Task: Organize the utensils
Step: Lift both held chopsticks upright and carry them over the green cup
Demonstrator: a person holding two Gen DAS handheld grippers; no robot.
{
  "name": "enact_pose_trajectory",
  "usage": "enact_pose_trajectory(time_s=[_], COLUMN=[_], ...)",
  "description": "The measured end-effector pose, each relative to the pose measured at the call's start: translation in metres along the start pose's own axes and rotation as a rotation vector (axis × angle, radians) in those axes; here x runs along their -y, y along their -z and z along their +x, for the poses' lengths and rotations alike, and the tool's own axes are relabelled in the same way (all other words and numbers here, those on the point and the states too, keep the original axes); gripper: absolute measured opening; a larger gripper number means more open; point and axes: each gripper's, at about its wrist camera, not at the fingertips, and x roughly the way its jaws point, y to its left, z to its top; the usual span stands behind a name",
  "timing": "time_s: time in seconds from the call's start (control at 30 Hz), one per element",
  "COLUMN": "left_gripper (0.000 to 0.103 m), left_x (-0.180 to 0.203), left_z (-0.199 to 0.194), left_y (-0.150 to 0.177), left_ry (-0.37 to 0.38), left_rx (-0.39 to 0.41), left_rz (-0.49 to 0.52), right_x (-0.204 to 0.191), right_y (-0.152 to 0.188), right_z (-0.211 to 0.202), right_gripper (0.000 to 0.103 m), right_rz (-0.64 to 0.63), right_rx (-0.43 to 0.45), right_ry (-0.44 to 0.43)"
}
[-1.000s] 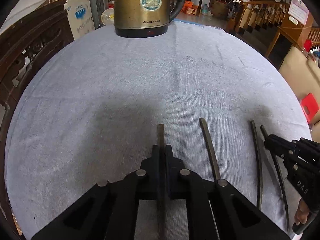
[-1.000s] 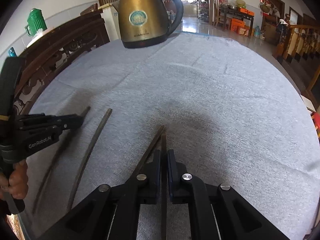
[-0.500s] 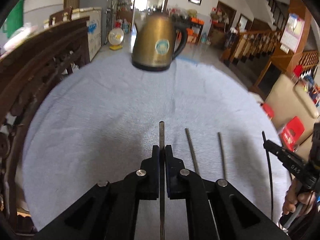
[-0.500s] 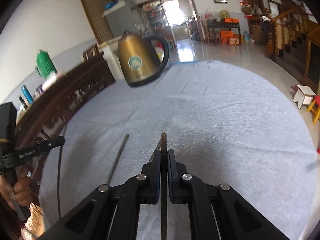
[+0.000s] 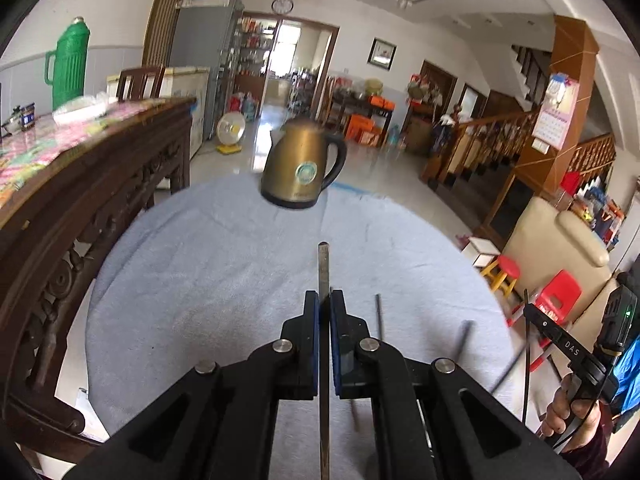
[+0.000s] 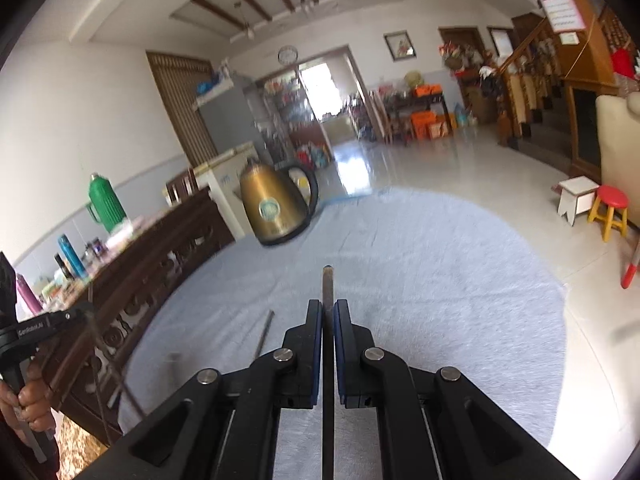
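The table (image 5: 208,288), round and covered in grey cloth, carries a brass kettle (image 5: 300,170) at its far edge; a dark carved sideboard (image 5: 80,184) stands just beside it on the left.

The left gripper (image 5: 324,312) is clamped on a chopstick (image 5: 323,264). The stick's long axis runs straight along the fingers, its tip pointing forward toward the kettle, raised off the cloth.

The right gripper (image 6: 328,320) is likewise closed on a second chopstick (image 6: 327,284), long axis along the fingers, tip pointing forward and a little right of the kettle, also clear of the cloth.

Two loose chopsticks remain on the table near its near edge, just right of the left gripper: one (image 5: 378,316) lies pointing away toward the far edge, the other (image 5: 466,332) is blurred and slanted. The right wrist view shows one of them (image 6: 264,332) to the left of the right gripper; which one cannot be told.

Compared with one second ago, both grippers have risen well above the table: the cloth then filled each view with the sticks lying on it, and the room and ceiling now show. Half a second ago they were at an intermediate height. Both grips are unchanged, and the kettle has kept its place.
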Motion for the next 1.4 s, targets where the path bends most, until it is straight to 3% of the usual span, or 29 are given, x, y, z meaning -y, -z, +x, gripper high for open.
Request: enact_pose_trajectory(time_s=[0.17, 0.4, 0.57, 0.77, 1.03, 1.2, 1.4], left_gripper=[0.005, 0.005, 0.005, 0.005, 0.005, 0.005, 0.005], left_x=[0.020, 0.038, 0.053, 0.067, 0.074, 0.073, 0.071], left_z=[-0.034, -0.060, -0.062, -0.051, -0.030, -0.020, -0.015], left_y=[-0.001, -0.004, -0.007, -0.009, 0.006, 0.017, 0.026], left_ry=[0.037, 0.080, 0.065, 0.060, -0.041, -0.074, -0.085], left_rx=[0.069, 0.174, 0.255, 0.292, 0.328, 0.338, 0.328], left_rz=[0.004, -0.041, -0.052, -0.068, -0.047, -0.043, -0.047], right_x=[-0.018, -0.058, -0.081, -0.103, -0.122, -0.131, -0.141], right_y=[-0.008, -0.011, -0.008, -0.004, 0.006, 0.013, 0.010], right_z=[-0.037, -0.060, -0.054, -0.038, -0.014, -0.015, -0.020], right_gripper=[0.007, 0.007, 0.007, 0.007, 0.007, 0.007, 0.007], right_rz=[0.000, 0.003, 0.017, 0.042, 0.005, -0.052, -0.069], right_rx=[0.085, 0.180, 0.215, 0.267, 0.352, 0.427, 0.497], right_ry=[-0.035, -0.160, -0.224, -0.263, -0.171, -0.092, -0.060])
